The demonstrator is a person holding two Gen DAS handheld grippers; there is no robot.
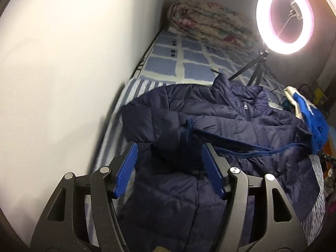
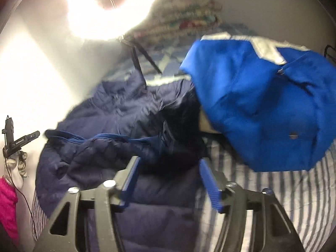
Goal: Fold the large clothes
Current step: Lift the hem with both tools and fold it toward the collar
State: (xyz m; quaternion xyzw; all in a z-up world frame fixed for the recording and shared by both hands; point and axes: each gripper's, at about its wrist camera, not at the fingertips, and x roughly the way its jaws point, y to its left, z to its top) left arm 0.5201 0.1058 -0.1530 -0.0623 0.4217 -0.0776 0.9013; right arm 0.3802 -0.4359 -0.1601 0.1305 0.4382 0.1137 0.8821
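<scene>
Navy puffer jacket (image 1: 220, 126) lies spread across the striped sheet (image 1: 315, 205) on the bed, collar at the far end, hem near, one sleeve folded over the chest, lighter blue zip edge running across the front. Left gripper (image 1: 169, 168) hovers over the near part of the jacket, jaws wide apart, nothing between the blue pads (image 1: 126, 170). Right gripper (image 2: 168, 180) also over the near hem area, jaws wide apart, holding nothing; this view is motion-blurred.

A bright blue garment (image 2: 262, 109) with pale stripes sits at the right side of the bed, overlapping the jacket's right edge. Ring light (image 1: 284, 19) on a tripod stands at the far right, rolled quilt (image 1: 210, 25) at the far end, white wall (image 1: 63, 63) on the left.

Handling judgement: jacket looks light, soft and puffy, with a slick shell, so folds will likely spring back and the fabric may slide out of a shallow pinch. Best to take hold at seams, cuff, hem or zip edge, pinching deep. The blue garment probably needs moving aside before the right side folds cleanly.
</scene>
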